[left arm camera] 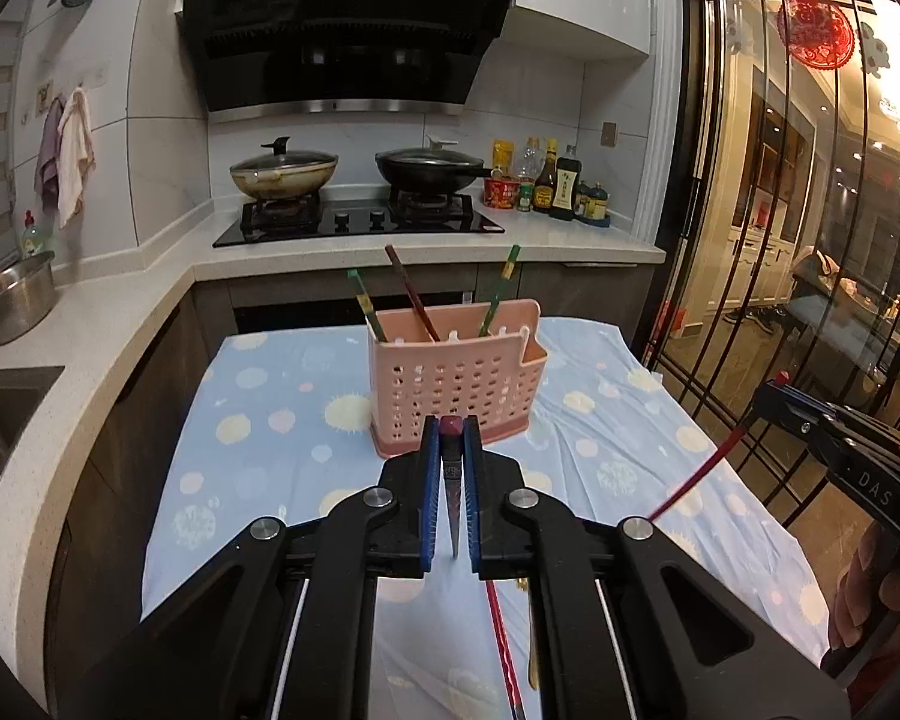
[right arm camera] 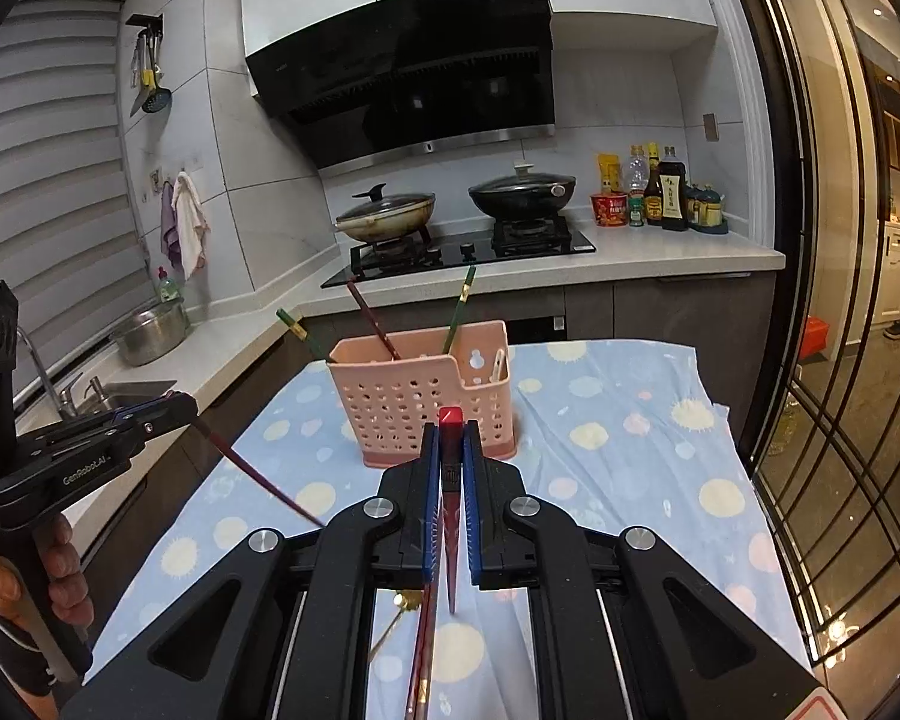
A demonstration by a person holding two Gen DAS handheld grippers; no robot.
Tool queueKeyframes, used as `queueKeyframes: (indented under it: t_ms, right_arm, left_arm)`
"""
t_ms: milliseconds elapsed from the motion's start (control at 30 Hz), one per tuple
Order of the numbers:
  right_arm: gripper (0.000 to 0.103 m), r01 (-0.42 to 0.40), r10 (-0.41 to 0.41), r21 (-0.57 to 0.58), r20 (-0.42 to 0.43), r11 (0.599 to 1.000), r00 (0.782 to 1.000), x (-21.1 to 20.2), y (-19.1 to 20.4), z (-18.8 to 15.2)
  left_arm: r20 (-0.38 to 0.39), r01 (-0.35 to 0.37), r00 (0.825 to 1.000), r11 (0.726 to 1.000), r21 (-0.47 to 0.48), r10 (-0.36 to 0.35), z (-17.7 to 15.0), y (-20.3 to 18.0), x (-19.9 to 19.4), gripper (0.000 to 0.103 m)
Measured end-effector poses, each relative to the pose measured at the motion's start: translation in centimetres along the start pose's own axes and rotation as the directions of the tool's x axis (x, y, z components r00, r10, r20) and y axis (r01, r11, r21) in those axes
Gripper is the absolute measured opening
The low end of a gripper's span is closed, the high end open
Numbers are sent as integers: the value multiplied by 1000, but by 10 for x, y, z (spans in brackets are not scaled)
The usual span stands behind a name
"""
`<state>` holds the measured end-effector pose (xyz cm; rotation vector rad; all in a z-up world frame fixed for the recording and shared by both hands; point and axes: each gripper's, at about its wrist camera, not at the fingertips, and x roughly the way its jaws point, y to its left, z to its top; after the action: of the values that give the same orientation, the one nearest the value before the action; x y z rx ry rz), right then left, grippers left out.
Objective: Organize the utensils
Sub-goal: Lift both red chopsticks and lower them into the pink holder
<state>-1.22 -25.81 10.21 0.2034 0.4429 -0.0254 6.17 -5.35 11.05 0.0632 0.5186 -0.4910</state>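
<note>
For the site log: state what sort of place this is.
A home kitchen, most likely: a gas hob with two lidded woks, a range hood above, and a sink set in the counter.

The range hood [left arm camera: 348, 30], above and beyond the jaws, carries a label reading "19"; its smaller print is illegible. The right gripper [left arm camera: 774, 387] body shows "DAS". The left gripper [right arm camera: 177, 405] body reads "GenRobot.AI". Bottle labels are unreadable.
</note>
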Motion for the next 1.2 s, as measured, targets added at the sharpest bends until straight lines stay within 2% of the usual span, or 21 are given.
queueKeyframes:
  t_ms: [300,533,767,1000,1200]
  right_arm:
    - [7,-48,50,-21,84,999,995,21,9,67]
    - [7,-37,46,-54,176,998,983,43,23,130]
    - [7,-21,31,-51,221,998,975,87,32,179]
    - [7,-31,35,-23,204,999,978,127,34,192]
    - [7,-22,26,-36,108,999,994,164,33,161]
  left_arm:
    - [116,-17,993,999,43,12,63,-7,5,7]
    - [229,-41,973,997,68,25,125,-10,8,7]
    - [257,-59,966,996,70,39,173,1,37,7]
    - [234,-61,971,996,61,46,182,11,68,7]
    - [185,-55,982,997,53,44,166,16,91,7]
